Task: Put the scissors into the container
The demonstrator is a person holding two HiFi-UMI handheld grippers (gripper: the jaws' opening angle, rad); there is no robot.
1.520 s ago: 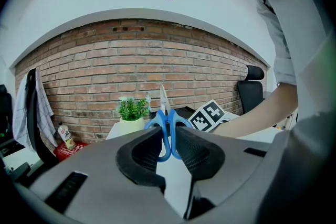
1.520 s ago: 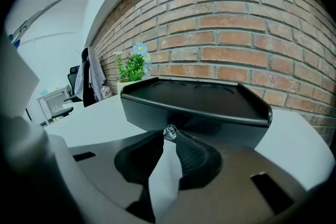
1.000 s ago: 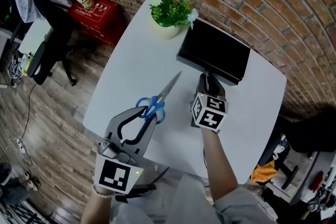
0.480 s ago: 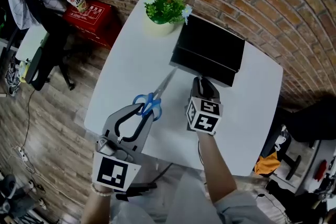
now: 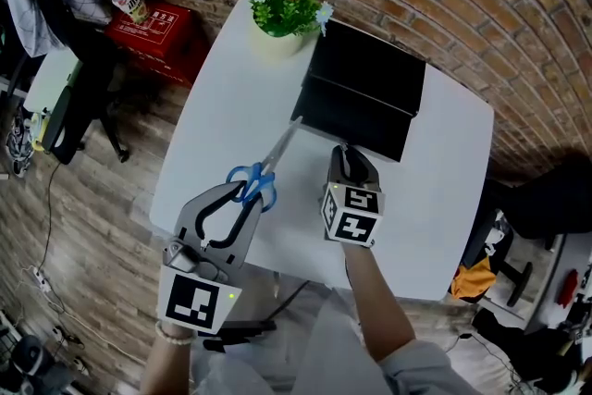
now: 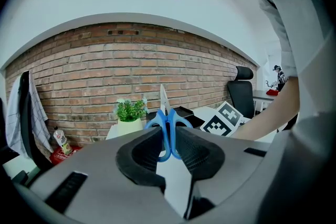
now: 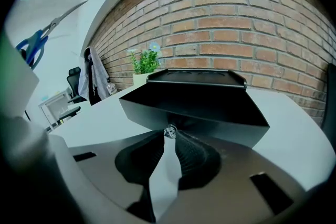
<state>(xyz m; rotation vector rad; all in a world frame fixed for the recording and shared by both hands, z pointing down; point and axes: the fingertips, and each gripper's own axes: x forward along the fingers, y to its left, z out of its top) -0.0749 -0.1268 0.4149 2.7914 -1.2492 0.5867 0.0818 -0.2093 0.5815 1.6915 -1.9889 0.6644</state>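
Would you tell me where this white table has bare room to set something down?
Bare: the white table's left side, between the potted green plant and the left gripper, and its right side, beyond the right gripper and the black box container. Crowded: the middle, where the left gripper holds blue-handled scissors and the right grips the container's small metal knob.

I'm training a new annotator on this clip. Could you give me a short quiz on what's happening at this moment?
1. Fill in: the right gripper is shut on a small ___ on the black container.
2. Which gripper holds the scissors? A left, B right, C neither.
3. True or false: the scissors already lie in the container.
Key: 1 knob; 2 A, the left gripper; 3 false.
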